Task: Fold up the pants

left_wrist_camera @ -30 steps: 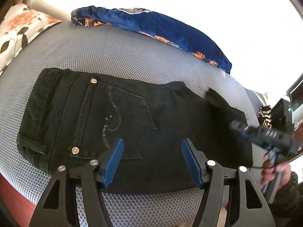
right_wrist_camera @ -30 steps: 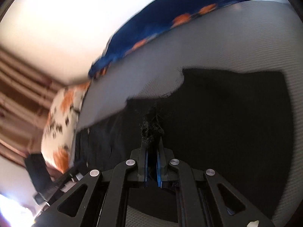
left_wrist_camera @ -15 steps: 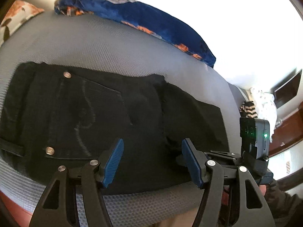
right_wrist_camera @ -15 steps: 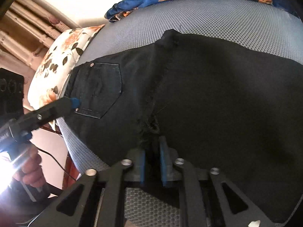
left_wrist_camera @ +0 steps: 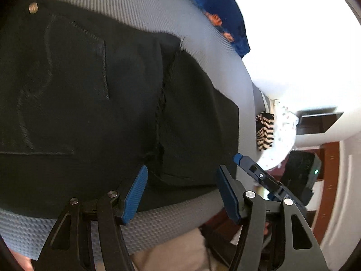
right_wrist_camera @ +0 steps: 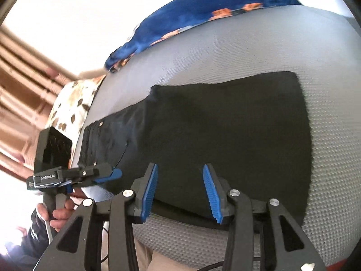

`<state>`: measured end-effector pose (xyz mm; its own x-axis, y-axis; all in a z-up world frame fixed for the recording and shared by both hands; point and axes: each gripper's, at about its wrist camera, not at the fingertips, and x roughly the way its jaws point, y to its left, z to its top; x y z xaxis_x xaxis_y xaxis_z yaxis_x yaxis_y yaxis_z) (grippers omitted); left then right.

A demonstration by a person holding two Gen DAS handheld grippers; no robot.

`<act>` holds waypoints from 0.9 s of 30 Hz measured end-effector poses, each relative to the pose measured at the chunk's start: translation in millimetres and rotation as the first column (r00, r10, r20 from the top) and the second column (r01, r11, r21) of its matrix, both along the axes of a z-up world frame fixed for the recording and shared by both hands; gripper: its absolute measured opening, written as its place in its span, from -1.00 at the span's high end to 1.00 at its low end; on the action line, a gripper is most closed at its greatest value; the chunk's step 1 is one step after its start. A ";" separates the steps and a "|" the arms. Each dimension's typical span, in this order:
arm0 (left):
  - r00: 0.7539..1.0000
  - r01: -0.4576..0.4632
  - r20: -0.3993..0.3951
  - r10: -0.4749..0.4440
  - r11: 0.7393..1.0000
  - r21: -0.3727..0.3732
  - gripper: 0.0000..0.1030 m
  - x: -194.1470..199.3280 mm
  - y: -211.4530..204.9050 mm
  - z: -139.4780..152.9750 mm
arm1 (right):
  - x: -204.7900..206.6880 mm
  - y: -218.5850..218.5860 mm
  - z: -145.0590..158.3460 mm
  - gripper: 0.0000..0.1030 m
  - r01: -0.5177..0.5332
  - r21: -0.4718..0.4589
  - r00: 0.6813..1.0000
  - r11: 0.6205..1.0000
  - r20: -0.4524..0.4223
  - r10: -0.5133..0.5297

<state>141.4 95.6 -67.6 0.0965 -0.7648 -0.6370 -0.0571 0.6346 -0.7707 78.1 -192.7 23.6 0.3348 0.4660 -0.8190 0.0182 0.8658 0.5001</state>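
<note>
Right hand-held gripper, jaws opening, empty, above folded pants.

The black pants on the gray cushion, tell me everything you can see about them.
The pants are black and look like denim. They lie flat on the gray cushion, folded, with a raw, frayed edge of the top layer running across the middle. A back pocket with faint curved stitching and a metal rivet faces up at the waist end. Both tongs hover over the near edge with nothing between their pads; the right tongs are opening.
</note>
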 end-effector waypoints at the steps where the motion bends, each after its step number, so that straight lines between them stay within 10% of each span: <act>1: 1.000 -0.004 -0.018 0.004 1.000 -0.009 -0.14 1.7 -1.2 -2.3 | 0.6 -1.5 -1.3 0.21 0.017 0.004 1.000 1.000 -0.002 -0.017; 15: 0.987 0.046 -0.157 -0.046 0.999 -0.006 0.30 9.2 -35.6 -34.9 | -3.8 -19.9 -20.7 0.21 0.065 0.052 0.997 0.997 -0.049 -0.062; 18: 0.988 0.067 -0.140 -0.068 0.998 -0.016 0.39 9.7 -50.6 -34.9 | -4.2 -22.1 -26.2 0.21 0.069 0.034 0.996 0.997 -0.060 -0.067; 20: 0.990 0.057 -0.131 -0.058 0.998 -0.012 0.81 9.8 -53.7 -35.7 | -4.9 -24.3 -31.0 0.21 0.079 0.038 0.994 0.996 -0.074 -0.076; 27: 0.997 0.064 0.048 -0.066 0.997 0.035 0.85 -10.7 -55.8 -0.9 | -10.5 -30.1 -33.8 0.21 0.092 0.023 0.992 0.996 -0.087 -0.089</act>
<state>130.7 39.9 -68.5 0.0789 -0.7486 -0.6583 0.0222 0.6616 -0.7496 67.6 -222.8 -10.2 0.3056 0.4596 -0.8339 0.1398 0.8446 0.5168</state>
